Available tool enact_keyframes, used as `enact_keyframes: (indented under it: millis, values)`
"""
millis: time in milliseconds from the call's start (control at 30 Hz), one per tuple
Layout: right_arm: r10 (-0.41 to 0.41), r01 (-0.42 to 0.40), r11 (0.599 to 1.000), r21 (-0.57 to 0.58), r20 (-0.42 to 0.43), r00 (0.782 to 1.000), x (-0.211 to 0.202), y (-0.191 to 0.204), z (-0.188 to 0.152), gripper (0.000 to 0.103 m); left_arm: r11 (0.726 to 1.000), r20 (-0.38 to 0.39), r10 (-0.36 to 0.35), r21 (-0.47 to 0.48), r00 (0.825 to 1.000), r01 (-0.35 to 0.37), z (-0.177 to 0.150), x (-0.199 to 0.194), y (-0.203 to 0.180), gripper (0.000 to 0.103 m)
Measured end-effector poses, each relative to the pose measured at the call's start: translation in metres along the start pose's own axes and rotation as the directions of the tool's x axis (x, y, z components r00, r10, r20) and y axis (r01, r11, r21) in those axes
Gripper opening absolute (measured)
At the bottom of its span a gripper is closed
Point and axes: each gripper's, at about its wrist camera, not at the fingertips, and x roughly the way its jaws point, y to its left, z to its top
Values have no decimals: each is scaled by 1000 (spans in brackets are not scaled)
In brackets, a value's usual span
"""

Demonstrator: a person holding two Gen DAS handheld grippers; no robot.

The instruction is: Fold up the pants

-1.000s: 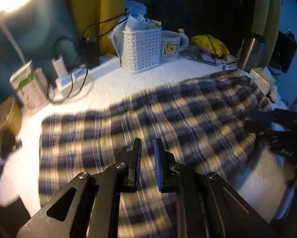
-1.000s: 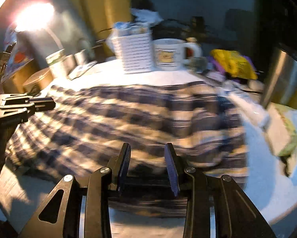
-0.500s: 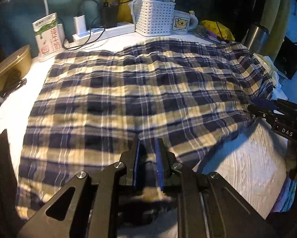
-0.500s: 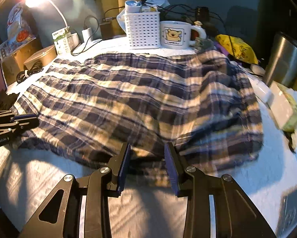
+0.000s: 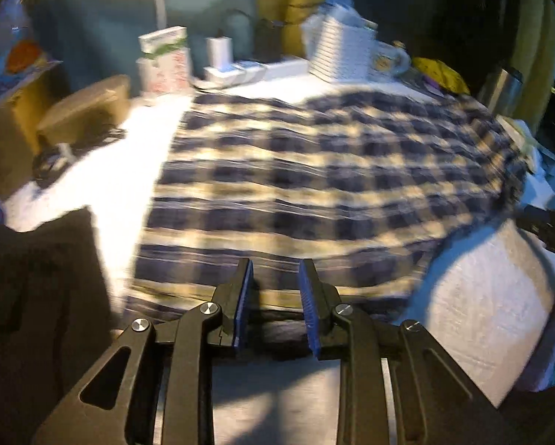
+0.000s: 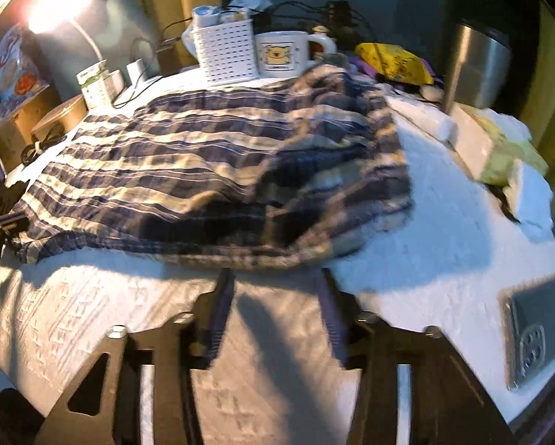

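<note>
Now my left gripper (image 5: 274, 278) and right gripper (image 6: 275, 289), both parted and empty, face the pants (image 6: 218, 170) mid-frame on the table (image 6: 444, 230); I should pinch the near hem squarely.

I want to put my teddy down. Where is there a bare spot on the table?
Bare white cloth lies along the near edge, between the plaid pants and the right gripper, and left of the pants by the brown box. The back is crowded: white basket, mug, steel tumbler.
</note>
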Motion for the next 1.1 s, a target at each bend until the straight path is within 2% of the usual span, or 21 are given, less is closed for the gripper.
enact_keyframes:
  millis: [133,200,367,433,600,800,933,1067,1100]
  values:
    - [19,-19,999,41,11,1000,-6,-10,-3,57,998,-22,35,-52,999,-36,1,9,23,26]
    - [15,-16,999,51,19,1000,-8,-13,-3,62,995,-55,69,-63,996,-72,-3,19,31,26]
    - [9,-10,998,67,15,1000,-7,-20,-4,77,993,-47,79,-84,996,-83,-4,11,39,26]
    - [18,-19,997,79,10,1000,-7,-23,-5,78,991,-34,81,-103,996,-84,-3,5,43,26]
    - [113,-114,985,130,13,993,-6,-26,-6,91,985,24,98,-146,995,-93,4,-14,53,26]
    - [188,-198,954,227,67,980,5,-32,10,92,981,56,109,-168,992,-98,10,-25,57,31]
    - [229,-259,900,350,127,965,18,-51,25,92,977,63,123,-184,990,-109,11,-30,61,32]
    - [238,-286,866,410,163,957,30,-59,38,92,969,62,142,-212,988,-126,10,-34,67,32]
    - [239,-289,863,415,170,956,32,-59,42,89,967,62,147,-219,987,-130,10,-35,69,33]
